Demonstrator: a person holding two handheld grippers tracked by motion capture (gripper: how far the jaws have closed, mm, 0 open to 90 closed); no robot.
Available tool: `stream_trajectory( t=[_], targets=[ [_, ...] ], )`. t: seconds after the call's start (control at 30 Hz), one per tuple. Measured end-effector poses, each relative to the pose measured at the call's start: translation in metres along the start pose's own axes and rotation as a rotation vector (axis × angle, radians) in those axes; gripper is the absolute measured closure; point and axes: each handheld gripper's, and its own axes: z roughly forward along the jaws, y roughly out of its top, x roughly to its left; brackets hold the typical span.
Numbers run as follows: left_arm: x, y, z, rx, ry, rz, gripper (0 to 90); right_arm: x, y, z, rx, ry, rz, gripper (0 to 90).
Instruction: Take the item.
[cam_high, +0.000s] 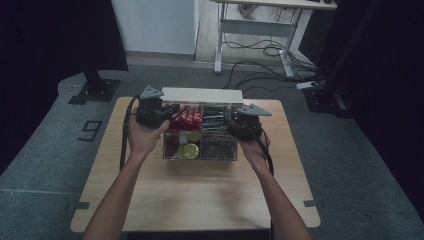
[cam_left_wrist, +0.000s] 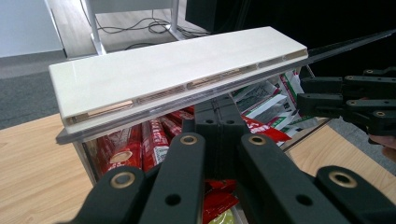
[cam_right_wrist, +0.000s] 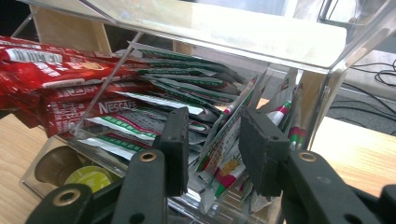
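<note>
A clear acrylic box stands on the wooden table, its cream-topped lid raised. Inside it are red Nescafe sticks, green-white sachets and round capsules. My left gripper is shut, with its tips under the lid's clear front edge, above the red sticks. My right gripper is open in the right compartment, its jaws on either side of an upright green-white sachet. In the left gripper view the right gripper shows at the far right.
The box sits at the table's far middle. A white desk frame with loose cables stands on the floor behind, and a black stand base lies at the back left. Bare tabletop lies between the box and the near edge.
</note>
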Motion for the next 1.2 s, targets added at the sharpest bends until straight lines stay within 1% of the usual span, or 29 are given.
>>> stream_trajectory(
  t=[0.3,0.43,0.53,0.6,0.7,0.73,0.77,0.8,0.87,1.03,1.13,1.2],
  targets=[
    [0.000,0.000,0.000,0.000,0.000,0.001,90.0,0.001,0.000,0.003,0.012,-0.022,-0.010,64.4],
    [0.000,0.000,0.000,-0.001,0.000,0.001,90.0,0.000,0.000,0.005,0.011,-0.033,-0.006,67.6],
    [0.000,0.000,0.000,-0.001,0.001,0.002,90.0,0.002,-0.001,0.010,0.037,-0.039,-0.022,68.1],
    [0.000,0.000,0.000,-0.001,0.001,0.002,90.0,0.003,-0.001,0.011,0.043,-0.045,-0.028,68.3],
    [-0.001,0.000,0.000,-0.001,0.002,0.002,90.0,0.003,-0.002,0.012,0.056,-0.051,-0.023,73.4],
    [0.000,0.000,0.000,-0.001,0.002,0.002,90.0,0.002,-0.002,0.012,0.061,-0.047,-0.021,76.1],
    [0.000,0.000,0.001,-0.001,0.001,0.001,90.0,0.002,-0.001,0.011,0.062,-0.053,-0.019,79.5],
    [0.000,0.000,0.001,-0.001,0.001,0.001,90.0,0.002,-0.001,0.011,0.062,-0.056,-0.018,82.7],
    [-0.001,0.000,0.001,0.000,0.001,0.003,89.9,0.001,-0.001,0.009,0.057,-0.048,-0.005,85.6],
    [-0.001,0.000,0.001,-0.001,-0.001,0.001,89.8,-0.001,-0.001,0.004,0.033,-0.047,0.002,87.5],
    [-0.001,0.000,0.002,-0.003,0.000,0.000,89.8,-0.003,-0.001,-0.003,0.008,-0.029,0.017,88.0],
    [-0.001,0.000,0.002,-0.004,0.001,-0.001,89.8,-0.003,-0.001,-0.005,0.003,-0.025,0.020,88.0]
  ],
)
